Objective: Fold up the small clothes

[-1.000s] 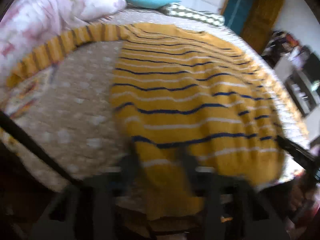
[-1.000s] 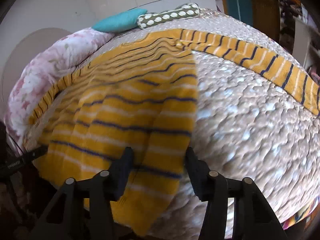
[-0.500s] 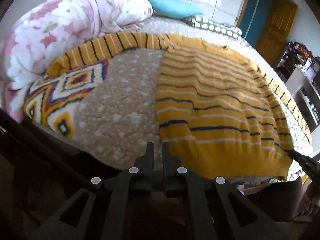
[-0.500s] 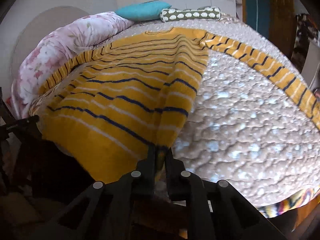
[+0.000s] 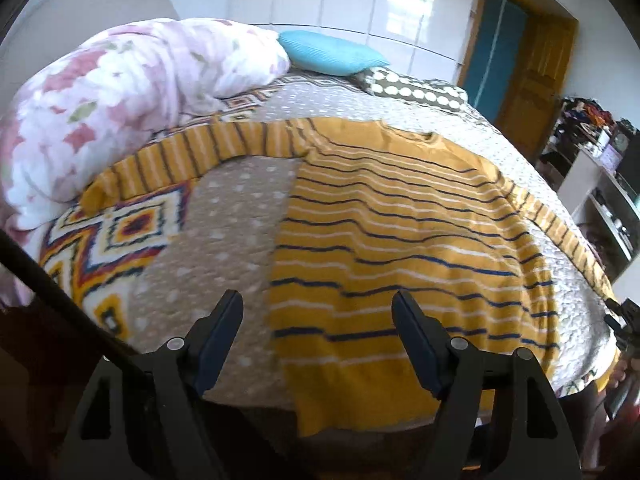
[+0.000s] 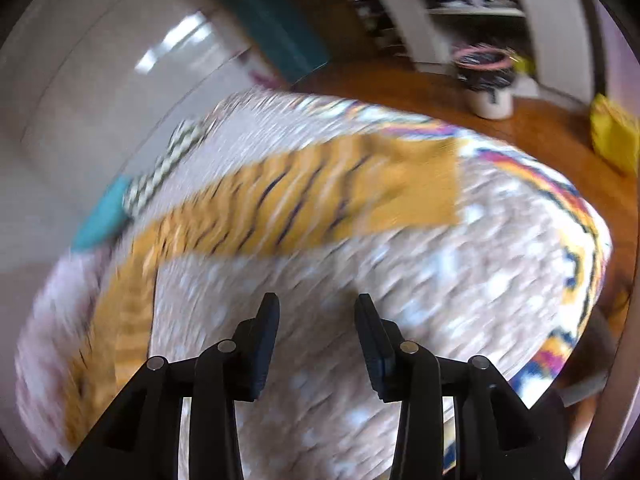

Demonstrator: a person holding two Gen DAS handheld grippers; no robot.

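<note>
Our left gripper (image 5: 318, 312) is opening, empty, above the whole sweater (image 5: 400, 248); our right gripper (image 6: 317, 312), opening and empty too, sees only a blurred sleeve (image 6: 320, 200) and the floor (image 6: 400, 84).

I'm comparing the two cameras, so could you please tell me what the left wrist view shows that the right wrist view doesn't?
Only the left wrist view shows the sweater's striped body, spread flat, and the floral duvet. Only the right wrist view, badly blurred, shows the floor and a white bin. Both show the bedspread, a striped sleeve, the teal pillow and a hand-held gripper with nothing between its opening jaws.
</note>
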